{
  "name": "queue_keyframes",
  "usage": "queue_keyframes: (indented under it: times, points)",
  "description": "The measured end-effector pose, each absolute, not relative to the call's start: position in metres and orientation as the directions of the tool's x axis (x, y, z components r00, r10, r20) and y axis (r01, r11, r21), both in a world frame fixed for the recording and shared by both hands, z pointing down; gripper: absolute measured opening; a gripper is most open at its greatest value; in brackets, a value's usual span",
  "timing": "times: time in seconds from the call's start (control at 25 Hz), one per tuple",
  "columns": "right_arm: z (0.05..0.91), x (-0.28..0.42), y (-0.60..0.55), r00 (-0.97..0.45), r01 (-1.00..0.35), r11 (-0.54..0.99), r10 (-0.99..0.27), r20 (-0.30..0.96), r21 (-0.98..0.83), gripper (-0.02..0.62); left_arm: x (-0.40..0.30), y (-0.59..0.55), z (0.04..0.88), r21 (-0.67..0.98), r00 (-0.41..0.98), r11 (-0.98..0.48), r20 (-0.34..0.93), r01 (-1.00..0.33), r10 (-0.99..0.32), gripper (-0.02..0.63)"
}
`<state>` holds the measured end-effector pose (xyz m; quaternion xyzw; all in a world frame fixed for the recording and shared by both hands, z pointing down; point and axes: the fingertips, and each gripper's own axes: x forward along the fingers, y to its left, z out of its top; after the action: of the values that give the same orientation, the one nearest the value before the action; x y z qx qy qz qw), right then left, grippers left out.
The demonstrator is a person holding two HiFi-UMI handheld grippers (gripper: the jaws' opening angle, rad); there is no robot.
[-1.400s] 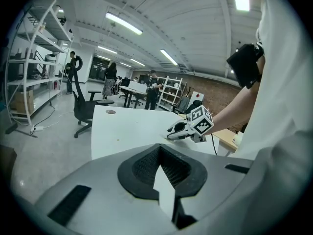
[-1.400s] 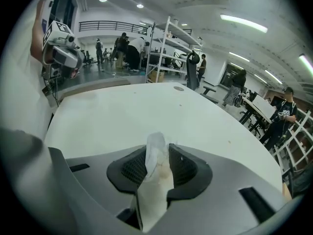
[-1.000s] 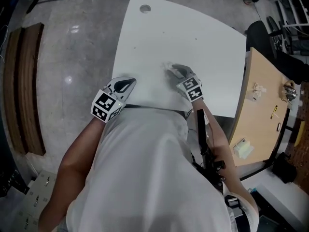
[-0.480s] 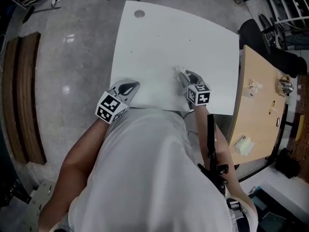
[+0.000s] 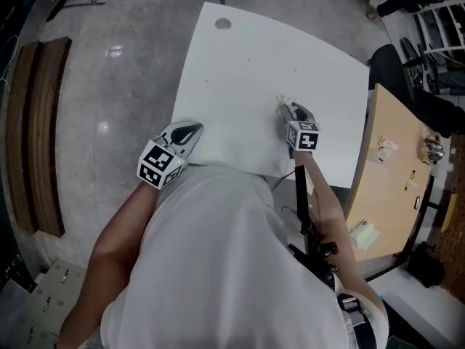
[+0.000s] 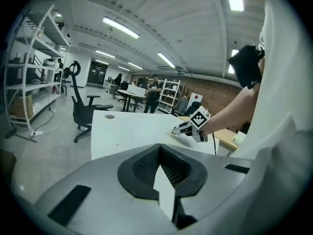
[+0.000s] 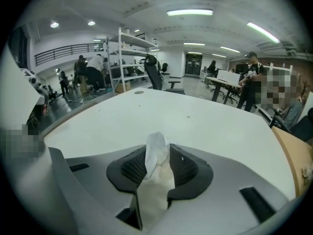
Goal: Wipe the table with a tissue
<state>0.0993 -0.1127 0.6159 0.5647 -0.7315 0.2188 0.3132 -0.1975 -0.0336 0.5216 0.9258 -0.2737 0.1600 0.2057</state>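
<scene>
White tissue (image 7: 156, 153) sits clenched in the right gripper (image 5: 286, 109), angled down near the centre of the table (image 5: 247, 57). The left gripper (image 5: 191, 130), jaws together and empty, rests at the eight o'clock edge beside the grey floor (image 5: 123, 71).

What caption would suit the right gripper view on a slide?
Right gripper shut on a white tissue, with the white table ahead.

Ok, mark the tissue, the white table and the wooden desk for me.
tissue (image 7: 156, 153), right gripper view, the bunched part between the jaws.
white table (image 5: 276, 57), head view, bare top.
wooden desk (image 5: 392, 180), head view, bare top.
</scene>
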Motion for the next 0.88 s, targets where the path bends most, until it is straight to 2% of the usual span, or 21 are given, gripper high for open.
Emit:
queue_keyframes:
  times: [0.16,0.36,0.6,0.88]
  points:
    - [0.613,0.124,-0.134,-0.118,-0.980,0.197,-0.712,0.692,0.036,0.114,-0.208,-0.034,0.528,0.304,0.772,-0.732,0.434,-0.610,-0.464,0.003]
    - [0.622,0.128,-0.159,-0.127,-0.967,0.244,-0.695,0.708,0.066,0.114,-0.212,-0.038,0.534,0.307,0.750,-0.706,0.457,-0.638,-0.479,0.003]
    - [0.624,0.115,-0.162,-0.065,-0.925,0.309,-0.702,0.710,0.221,0.113,-0.215,-0.042,0.535,0.310,0.732,-0.684,0.468,-0.661,-0.495,0.003]
    - [0.626,0.041,-0.143,-0.278,-0.778,0.587,-0.644,0.713,0.226,0.112,-0.202,-0.041,0.534,0.305,0.749,-0.708,0.462,-0.637,-0.475,0.003]
